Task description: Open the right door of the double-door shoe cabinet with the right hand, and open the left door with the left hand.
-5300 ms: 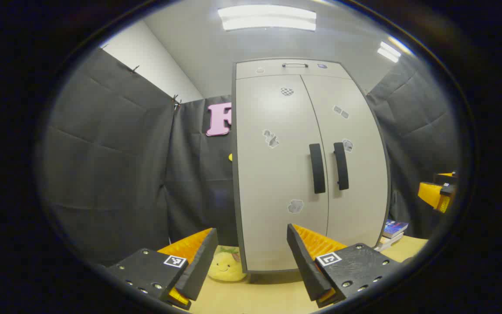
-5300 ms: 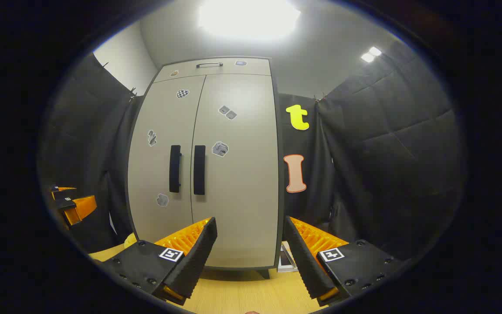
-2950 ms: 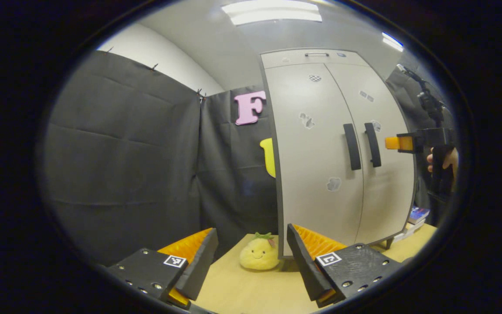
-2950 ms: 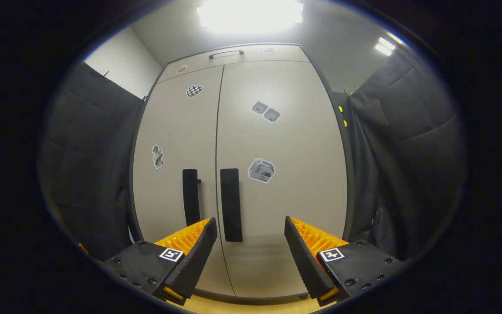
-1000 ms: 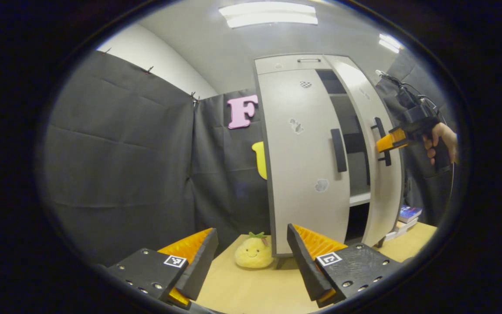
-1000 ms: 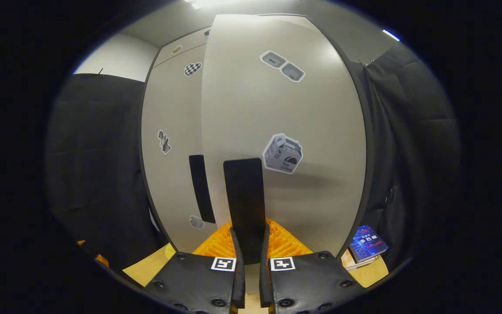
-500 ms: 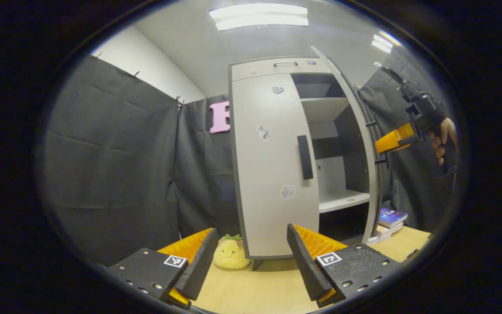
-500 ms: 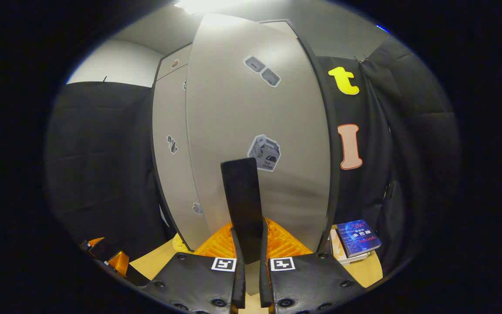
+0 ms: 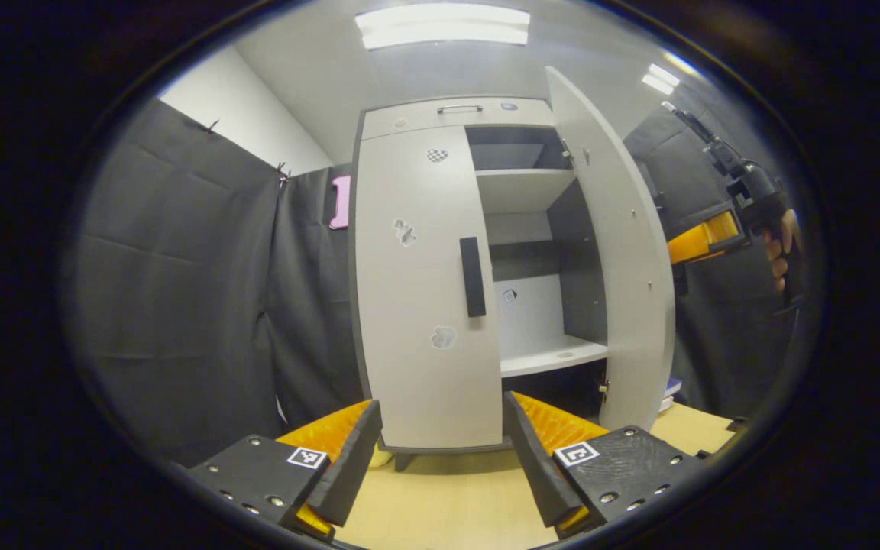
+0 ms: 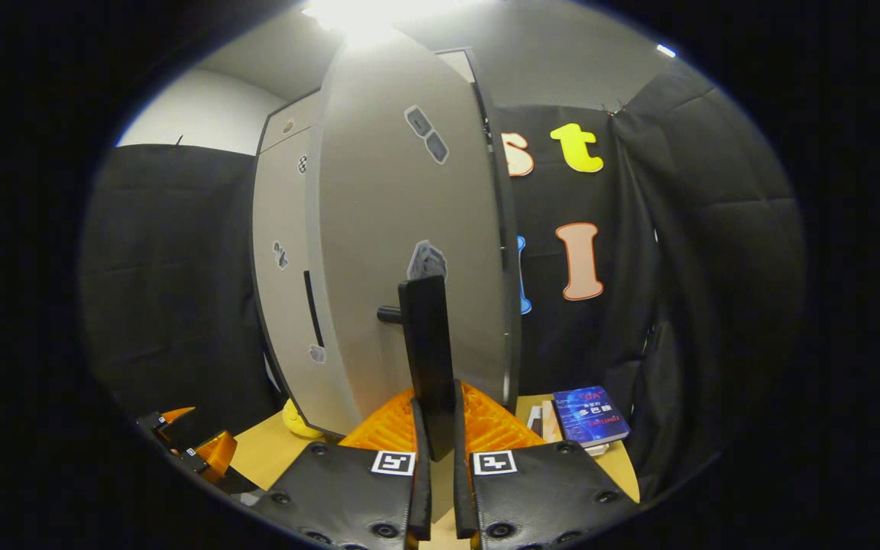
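Booth: right door [image 10: 402,229] hides right tongs' [image 10: 437,451] handle base.

Booth walls: black cloth [image 9: 180,267], creased, clipped along the top edge. White wall [image 9: 257,114] above it at back left. Grey ceiling, long light panel [image 9: 444,24] plus a smaller one [image 9: 661,76] to the right. Light wood surface [image 9: 440,504] below. Books [image 10: 589,416] stacked on it by the right cloth.

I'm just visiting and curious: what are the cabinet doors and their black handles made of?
The right door and left door look like matte light-grey laminated board: flat, even, dark-edged. The right door's handle, clamped by the right gripper, and the left handle look like matte black plastic, possibly painted metal.
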A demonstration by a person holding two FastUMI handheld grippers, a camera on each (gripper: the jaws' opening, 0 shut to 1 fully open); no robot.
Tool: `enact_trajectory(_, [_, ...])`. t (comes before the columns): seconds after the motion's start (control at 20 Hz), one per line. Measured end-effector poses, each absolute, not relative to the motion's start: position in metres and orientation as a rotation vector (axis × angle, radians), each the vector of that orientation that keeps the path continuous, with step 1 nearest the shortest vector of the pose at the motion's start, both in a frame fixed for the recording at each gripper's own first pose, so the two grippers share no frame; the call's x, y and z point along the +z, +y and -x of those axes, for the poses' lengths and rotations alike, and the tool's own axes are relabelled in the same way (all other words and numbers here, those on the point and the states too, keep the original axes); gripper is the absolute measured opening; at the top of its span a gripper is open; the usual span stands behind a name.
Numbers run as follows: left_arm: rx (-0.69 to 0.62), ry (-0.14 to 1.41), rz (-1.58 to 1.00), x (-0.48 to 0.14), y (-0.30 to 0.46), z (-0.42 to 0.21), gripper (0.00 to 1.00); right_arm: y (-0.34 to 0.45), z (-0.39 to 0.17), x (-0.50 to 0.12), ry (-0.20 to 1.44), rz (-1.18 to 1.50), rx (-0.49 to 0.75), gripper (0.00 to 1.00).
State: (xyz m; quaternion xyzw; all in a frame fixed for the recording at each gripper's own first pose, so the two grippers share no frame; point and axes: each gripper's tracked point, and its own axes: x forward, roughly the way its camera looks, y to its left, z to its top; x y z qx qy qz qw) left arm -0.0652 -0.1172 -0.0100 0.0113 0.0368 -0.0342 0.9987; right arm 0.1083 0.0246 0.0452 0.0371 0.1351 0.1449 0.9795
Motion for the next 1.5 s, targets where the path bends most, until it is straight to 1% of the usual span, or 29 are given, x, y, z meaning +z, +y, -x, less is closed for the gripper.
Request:
enact_trajectory(0.05, [-0.074,0.076,-0.024,-0.009,-0.123,0.064,0.92,0.021,-0.108,0.046,0.265,-0.079,0.277,0.13])
enact_trajectory(0.1, [-0.081,0.080,-0.024,-0.010,-0.128,0.065,0.93,0.018,-0.108,0.047,0.259,-0.085,0.264,0.09])
enact_trajectory(0.15, [-0.089,0.082,-0.024,-0.010,-0.133,0.065,0.93,0.015,-0.108,0.047,0.252,-0.091,0.255,0.13])
enact_trajectory(0.2, [-0.095,0.085,-0.025,-0.008,-0.138,0.066,0.93,0.010,-0.109,0.049,0.243,-0.092,0.242,0.13])
enact_trajectory(0.25, [-0.098,0.084,-0.026,-0.007,-0.141,0.065,0.93,0.006,-0.111,0.049,0.238,-0.084,0.226,0.17])
enact_trajectory(0.3, [-0.101,0.082,-0.026,-0.005,-0.144,0.065,0.92,0.001,-0.113,0.048,0.235,-0.067,0.209,0.13])
enact_trajectory(0.35, [-0.106,0.084,-0.023,-0.005,-0.147,0.064,0.93,-0.004,-0.114,0.048,0.233,-0.049,0.200,0.13])
enact_trajectory(0.4, [-0.107,0.087,-0.020,-0.005,-0.149,0.064,0.92,-0.003,-0.112,0.049,0.232,-0.046,0.216,0.13])
enact_trajectory(0.55, [-0.115,0.101,-0.020,-0.004,-0.157,0.063,0.93,-0.011,-0.112,0.050,0.207,0.001,0.207,0.08])
enact_trajectory(0.6, [-0.115,0.106,-0.024,-0.003,-0.157,0.062,0.93,-0.014,-0.112,0.052,0.190,0.015,0.204,0.08])
enact_trajectory(0.65, [-0.116,0.109,-0.028,-0.002,-0.157,0.058,0.93,-0.016,-0.111,0.052,0.180,0.021,0.201,0.01])
enact_trajectory(0.7, [-0.118,0.112,-0.031,0.000,-0.158,0.053,0.92,-0.014,-0.105,0.052,0.181,0.019,0.208,0.09])
enact_trajectory(0.75, [-0.123,0.113,-0.033,0.004,-0.159,0.046,0.92,-0.011,-0.107,0.047,0.191,0.010,0.219,0.14])
enact_trajectory(0.85, [-0.136,0.119,-0.015,0.010,-0.160,0.028,0.93,-0.011,-0.098,0.044,0.204,-0.002,0.212,0.19])
enact_trajectory(0.9, [-0.141,0.123,0.000,0.013,-0.161,0.019,0.93,-0.014,-0.093,0.043,0.206,0.001,0.202,0.24])
enact_trajectory(1.0, [-0.146,0.126,0.022,0.019,-0.161,0.001,0.92,-0.019,-0.088,0.039,0.219,0.008,0.179,0.70])
enact_trajectory(1.05, [-0.148,0.126,0.020,0.021,-0.160,-0.010,0.93,-0.024,-0.083,0.037,0.222,0.010,0.163,0.85])
enact_trajectory(1.1, [-0.140,0.124,0.009,0.022,-0.156,-0.019,0.93,-0.026,-0.081,0.039,0.217,0.006,0.152,0.89])
enact_trajectory(1.15, [-0.132,0.125,-0.005,0.022,-0.153,-0.029,0.92,-0.027,-0.083,0.039,0.209,0.002,0.141,1.00])
enact_trajectory(1.2, [-0.126,0.125,-0.013,0.023,-0.151,-0.039,0.92,-0.029,-0.081,0.038,0.204,0.001,0.126,1.00])
enact_trajectory(1.25, [-0.124,0.126,-0.015,0.023,-0.150,-0.050,0.92,-0.031,-0.081,0.036,0.202,0.007,0.113,0.96])
enact_trajectory(1.4, [-0.123,0.113,-0.004,0.035,-0.148,-0.083,0.93,-0.044,-0.075,0.034,0.215,0.046,0.075,0.96])
enact_trajectory(1.45, [-0.123,0.097,-0.003,0.043,-0.147,-0.093,0.91,-0.047,-0.074,0.034,0.219,0.051,0.066,0.96])
enact_trajectory(1.5, [-0.122,0.077,-0.005,0.051,-0.146,-0.103,0.91,-0.047,-0.072,0.033,0.225,0.049,0.059,0.96])
